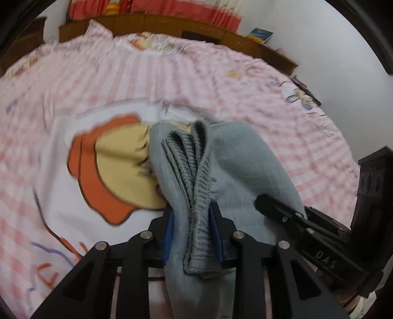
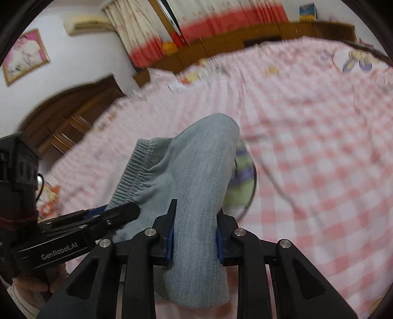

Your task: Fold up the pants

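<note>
Motion blur smears the pink checked bedspread (image 1: 221, 81) around the grey pants (image 1: 235, 159), so its cartoon prints cannot be made out. The pants run off the bottom edge in both wrist views. Beyond the pants, the curtain (image 2: 221, 22) and wooden headboard (image 1: 172, 24) are blurred too.

Pants (image 1: 228, 166) hang between both grippers above the bed (image 1: 245, 81), left gripper (image 1: 191, 220) beside right gripper (image 2: 195, 228); a headboard (image 1: 172, 27) stands behind.

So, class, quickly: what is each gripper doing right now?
Left gripper: shut on the grey pants, at the ribbed waistband.
Right gripper: shut on the same pants, on plain cloth.
</note>
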